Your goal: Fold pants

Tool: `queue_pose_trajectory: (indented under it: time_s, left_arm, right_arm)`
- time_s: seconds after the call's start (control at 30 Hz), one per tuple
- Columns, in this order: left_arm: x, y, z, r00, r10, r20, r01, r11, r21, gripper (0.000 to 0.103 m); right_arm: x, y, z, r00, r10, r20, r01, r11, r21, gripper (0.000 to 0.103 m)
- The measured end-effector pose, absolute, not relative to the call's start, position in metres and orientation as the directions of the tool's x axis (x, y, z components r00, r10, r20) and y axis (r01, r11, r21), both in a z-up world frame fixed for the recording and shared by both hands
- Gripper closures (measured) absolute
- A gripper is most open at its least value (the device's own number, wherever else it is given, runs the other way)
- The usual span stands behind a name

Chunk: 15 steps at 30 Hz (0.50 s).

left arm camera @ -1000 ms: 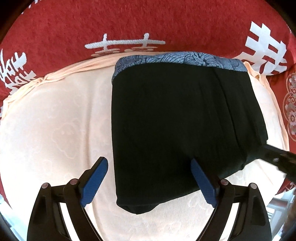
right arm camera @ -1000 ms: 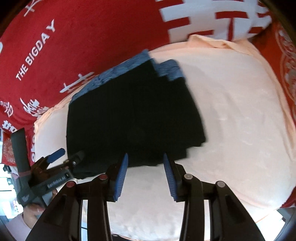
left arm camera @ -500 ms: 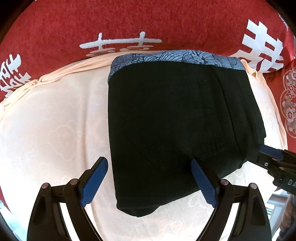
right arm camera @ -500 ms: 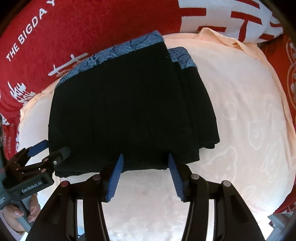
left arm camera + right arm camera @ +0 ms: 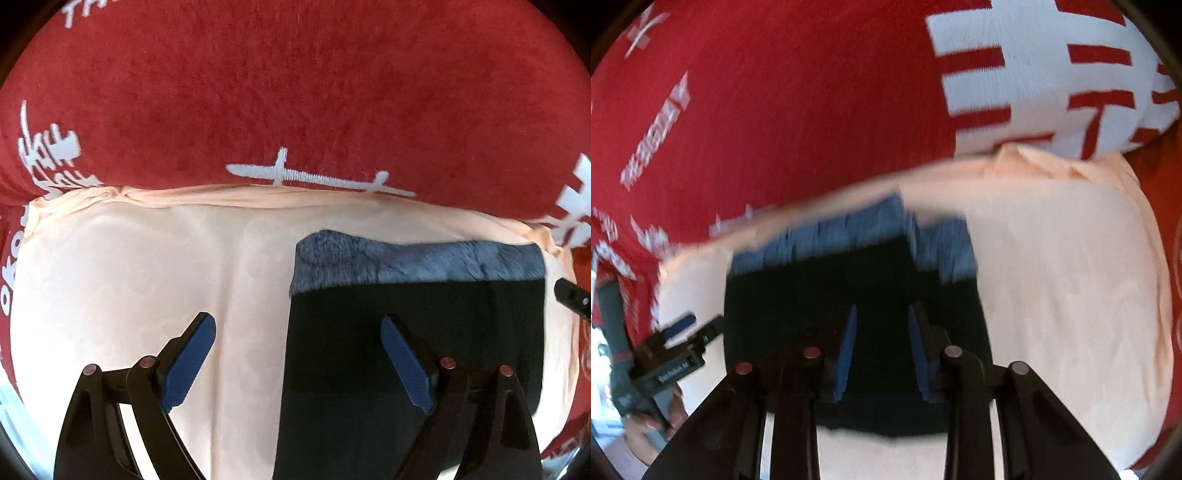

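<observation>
On the cream cloth [image 5: 129, 266], folded pants [image 5: 413, 332] need final squaring; left gripper [image 5: 299, 365] and right gripper [image 5: 882, 350] hover open, empty.

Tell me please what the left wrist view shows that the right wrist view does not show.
Only the left wrist view shows the left gripper from behind, wide open, one finger over the black pants, and their patterned waistband sharply. Only the right wrist view shows the right gripper over the pants, the large white character on the red blanket, and the person's hand. Both show the folded pants on the peach cloth.
</observation>
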State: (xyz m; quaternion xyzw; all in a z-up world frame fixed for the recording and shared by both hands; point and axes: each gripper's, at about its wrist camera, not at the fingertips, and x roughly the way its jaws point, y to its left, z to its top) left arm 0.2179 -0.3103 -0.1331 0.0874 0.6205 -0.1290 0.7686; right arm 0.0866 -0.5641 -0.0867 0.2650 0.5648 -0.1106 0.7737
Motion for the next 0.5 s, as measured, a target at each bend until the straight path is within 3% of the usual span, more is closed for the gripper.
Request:
queue_pose_trajectory:
  time_s: [0.13, 0.17, 0.27, 0.4, 0.5]
  left_arm:
    - [0.217, -0.308, -0.153, 0.184, -0.071, -0.980, 0.254, 0.967, -0.022, 0.008]
    - [0.216, -0.306, -0.153, 0.194, -0.063, -0.979, 0.246, 0.969, -0.013, 0.002]
    - [0.213, -0.303, -0.152, 0.194, -0.063, -0.979, 0.248, 0.969, -0.013, 0.002]
    - [0.216, -0.299, -0.146, 0.181, -0.046, -0.982, 0.267, 0.964, 0.004, 0.002]
    - [0.209, -0.299, -0.137, 0.180, -0.038, -0.983, 0.290, 0.957, 0.016, 0.002]
  right_arm:
    - [0.127, -0.569, -0.102, 0.344, 0.154, -0.926, 0.434, 0.848, 0.302, 0.075]
    - [0.134, -0.567, -0.111, 0.315, 0.145, -0.938, 0.419, 0.866, 0.274, 0.075]
    - [0.140, -0.568, -0.142, 0.215, 0.082, -0.973, 0.419, 0.892, 0.168, 0.074]
    - [0.130, -0.583, -0.141, 0.269, 0.142, -0.953, 0.481, 0.837, 0.260, 0.073]
    - [0.117, -0.586, -0.130, 0.250, 0.122, -0.960, 0.479, 0.847, 0.233, 0.070]
